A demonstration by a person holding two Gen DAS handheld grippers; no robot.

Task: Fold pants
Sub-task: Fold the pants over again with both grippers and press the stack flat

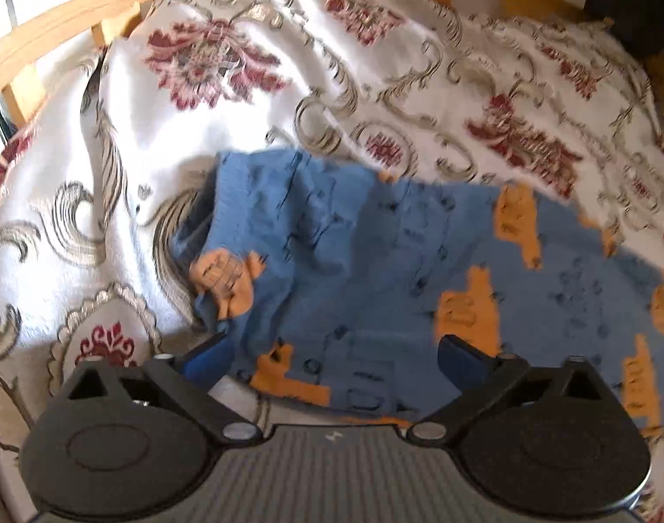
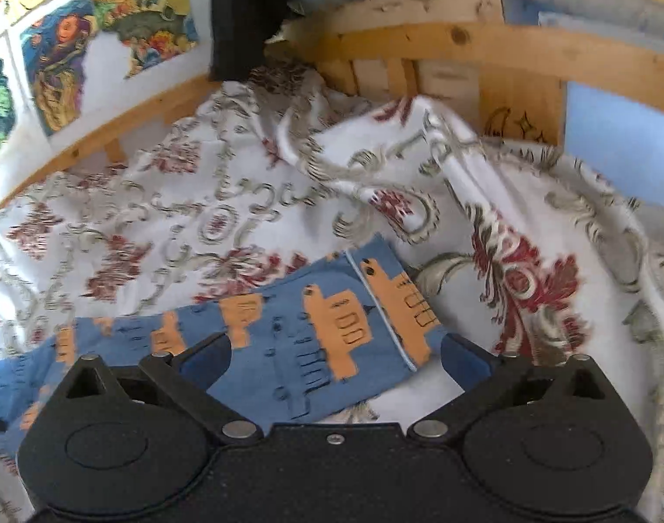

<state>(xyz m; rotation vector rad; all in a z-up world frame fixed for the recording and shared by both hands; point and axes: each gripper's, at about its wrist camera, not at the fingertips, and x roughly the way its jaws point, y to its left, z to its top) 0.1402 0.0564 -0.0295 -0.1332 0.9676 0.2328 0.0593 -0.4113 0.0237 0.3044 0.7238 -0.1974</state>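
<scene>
Bed w/ white floral bedspread point(image 1: 136, 100), pine frame point(image 2: 484, 48). Left claw point(image 1: 332, 357): wide open, empty, over blue/orange pants point(image 1: 375, 270). Right claw point(image 2: 336, 361): wide open, empty, straddling pant-leg cuff point(image 2: 375, 305). Pants lie mid-bed; far corner: bunched bedspread.

pants point(image 2: 297, 340): blue, orange vehicle prints, dark line marks; bedspread point(image 1: 375, 65): white, dark-red florals, grey-beige scrolls; bed frame point(image 2: 484, 43): light knotty wood; wall pictures point(image 2: 62, 52): multicoloured; hand-held gripper fingers point(image 2: 462, 361): blue pads, black arms
</scene>
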